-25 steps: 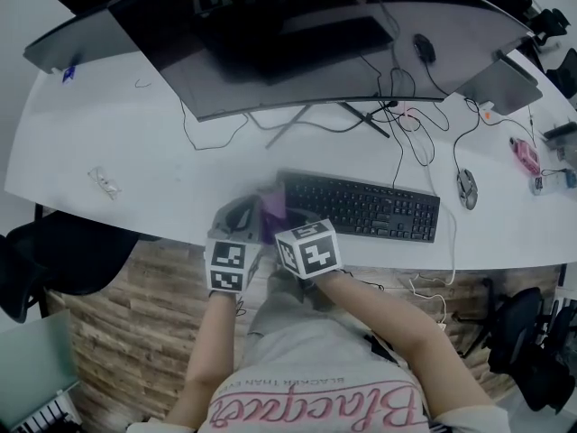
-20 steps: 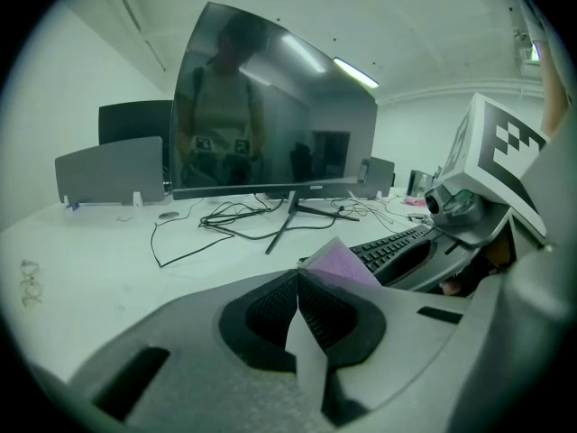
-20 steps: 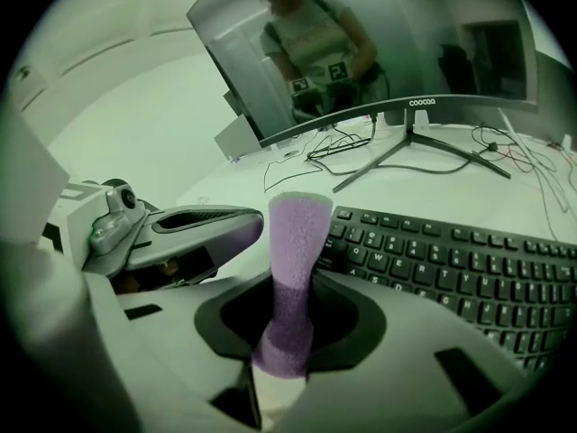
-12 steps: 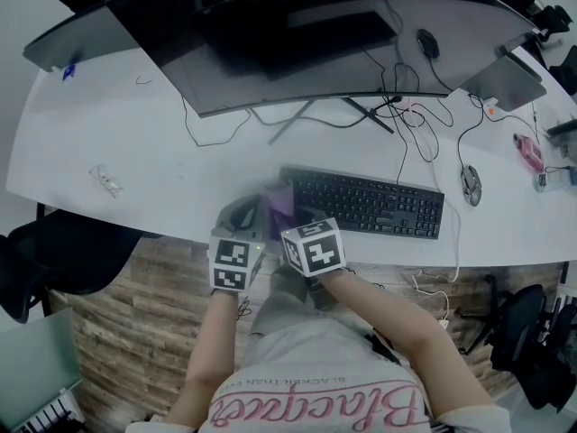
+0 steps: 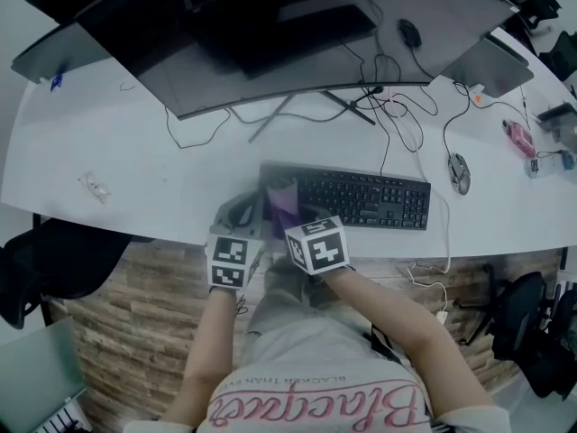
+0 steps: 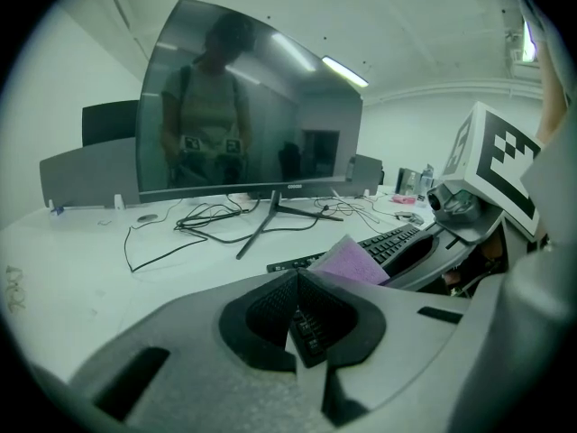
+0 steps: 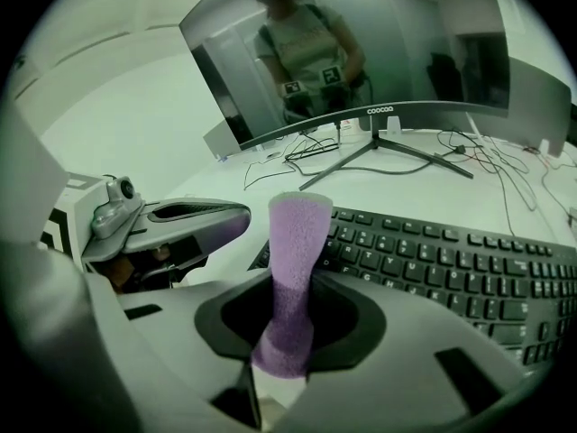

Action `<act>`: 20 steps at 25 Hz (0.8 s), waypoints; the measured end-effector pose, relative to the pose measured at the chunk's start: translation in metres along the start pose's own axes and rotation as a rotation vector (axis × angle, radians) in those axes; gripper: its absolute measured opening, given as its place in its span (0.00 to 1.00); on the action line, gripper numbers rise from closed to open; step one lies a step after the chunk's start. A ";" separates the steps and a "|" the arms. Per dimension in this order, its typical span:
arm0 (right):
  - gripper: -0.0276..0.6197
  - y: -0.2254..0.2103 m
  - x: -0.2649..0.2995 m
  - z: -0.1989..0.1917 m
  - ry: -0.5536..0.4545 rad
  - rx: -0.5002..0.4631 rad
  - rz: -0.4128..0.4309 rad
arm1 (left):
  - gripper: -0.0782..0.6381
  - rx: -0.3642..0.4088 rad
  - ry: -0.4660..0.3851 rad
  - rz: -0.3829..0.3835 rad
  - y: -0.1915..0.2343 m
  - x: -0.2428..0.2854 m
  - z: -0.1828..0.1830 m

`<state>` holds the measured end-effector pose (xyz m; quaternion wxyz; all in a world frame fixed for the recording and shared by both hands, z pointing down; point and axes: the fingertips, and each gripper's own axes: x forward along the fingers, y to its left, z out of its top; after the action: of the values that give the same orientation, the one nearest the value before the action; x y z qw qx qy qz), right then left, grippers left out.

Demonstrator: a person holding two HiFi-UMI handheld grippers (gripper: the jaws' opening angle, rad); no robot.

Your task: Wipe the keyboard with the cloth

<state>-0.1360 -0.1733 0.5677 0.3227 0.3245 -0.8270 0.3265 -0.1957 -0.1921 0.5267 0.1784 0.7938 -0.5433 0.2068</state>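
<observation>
Right gripper (image 7: 288,312): jaws closed on the cloth (image 7: 296,242), a purple strip pinched at its lower end. The free end stands out past the jaw tips. In the head view it sits over the left end of the keyboard (image 5: 356,198). Whether the cloth touches the keys cannot be confirmed from any view.

Left gripper (image 6: 296,282): jaws brought together at the tips, with nothing between the pads. It is held just beside the right gripper, on that gripper's left, at the front edge of the bench (image 5: 162,165) and just off the keyboard's left end. The two marker cubes stand side by side, close but apart.

Keyboard: black, full-size, lying flat near the bench's front edge and skewed slightly against it, with the right end nearer the person. Its cable runs back toward the monitor stand.

Other items noted:
- A wide curved monitor (image 5: 270,34) stands behind the keyboard. Its screen is dark and shows the person's reflection in both gripper views.
- Loose cables (image 5: 397,120) lie tangled around the stand's right side.
- A mouse (image 5: 459,171) lies to the right of the keyboard, apart from it.
- A small clear wrapper (image 5: 93,186) lies far left on the bench, well apart from everything else.
- A black chair (image 5: 63,260) stands at the left, by the bench's front edge, on a wood-plank floor (image 5: 135,332).
</observation>
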 end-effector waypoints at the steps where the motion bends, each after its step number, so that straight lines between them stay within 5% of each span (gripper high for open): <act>1: 0.18 -0.004 -0.002 -0.001 -0.001 0.005 -0.003 | 0.12 0.002 -0.001 -0.004 -0.004 0.002 0.002; 20: 0.18 -0.080 -0.051 -0.024 -0.012 0.076 -0.072 | 0.12 0.043 -0.009 -0.095 -0.074 0.046 0.024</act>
<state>-0.0389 -0.1852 0.5699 0.3169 0.3681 -0.8035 0.3441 -0.1078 -0.2152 0.5261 0.1685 0.8233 -0.5011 0.2063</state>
